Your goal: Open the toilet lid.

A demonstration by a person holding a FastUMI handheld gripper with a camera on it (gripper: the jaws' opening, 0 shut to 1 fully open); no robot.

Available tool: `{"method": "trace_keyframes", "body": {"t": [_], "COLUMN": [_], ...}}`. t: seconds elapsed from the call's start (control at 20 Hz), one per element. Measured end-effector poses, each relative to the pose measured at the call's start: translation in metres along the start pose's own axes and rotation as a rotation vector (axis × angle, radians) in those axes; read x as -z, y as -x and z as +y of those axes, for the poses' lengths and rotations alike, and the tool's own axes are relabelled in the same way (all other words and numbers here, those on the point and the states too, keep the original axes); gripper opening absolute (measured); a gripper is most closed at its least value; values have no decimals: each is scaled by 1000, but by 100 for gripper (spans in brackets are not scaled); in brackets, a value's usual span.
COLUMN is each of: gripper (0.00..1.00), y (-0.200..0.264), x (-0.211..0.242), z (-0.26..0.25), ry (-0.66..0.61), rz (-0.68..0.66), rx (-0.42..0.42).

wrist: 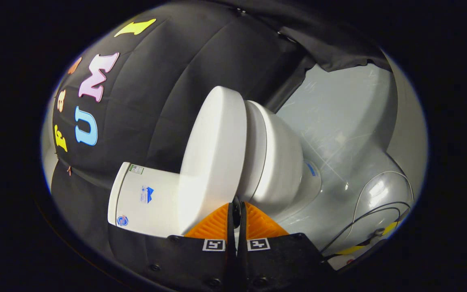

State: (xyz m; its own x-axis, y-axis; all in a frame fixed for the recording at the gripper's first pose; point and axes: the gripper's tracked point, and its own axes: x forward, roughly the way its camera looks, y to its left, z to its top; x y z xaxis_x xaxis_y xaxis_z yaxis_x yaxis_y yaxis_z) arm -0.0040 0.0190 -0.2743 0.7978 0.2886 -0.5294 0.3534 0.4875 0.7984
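Claw (236,211): nearest item, its two fingers (217,225) pressed together with no gap and nothing between them, tips meeting right at the rim of the toilet lid. Toilet lid (215,158): white, just ahead of the fingertips, lying closed on the seat; contact with the tips cannot be confirmed. Toilet bowl (278,166): white, directly under the lid, to the claw's right side. Cistern (148,198): white, stickers on it, left of the fingers and joined to the lid's hinge end. Floor (339,134): grey, glossy, beyond the bowl. Cables (363,223): thin, trailing across the floor far right.
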Motion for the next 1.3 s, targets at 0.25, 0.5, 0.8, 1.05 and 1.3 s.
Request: {"method": "trace_keyframes", "body": {"t": [0.25,0.5,0.8,1.05,1.3], "gripper": [5,5,5,5,5], "y": [8,17,29,40,53], "x": [1,-8,-14,-15,-10], "z": [4,22,51,85,137], "ry": [18,69,143,197,284], "rz": [-3,-39,-79,-113,-156], "rx": [39,44,52,36,64]}}
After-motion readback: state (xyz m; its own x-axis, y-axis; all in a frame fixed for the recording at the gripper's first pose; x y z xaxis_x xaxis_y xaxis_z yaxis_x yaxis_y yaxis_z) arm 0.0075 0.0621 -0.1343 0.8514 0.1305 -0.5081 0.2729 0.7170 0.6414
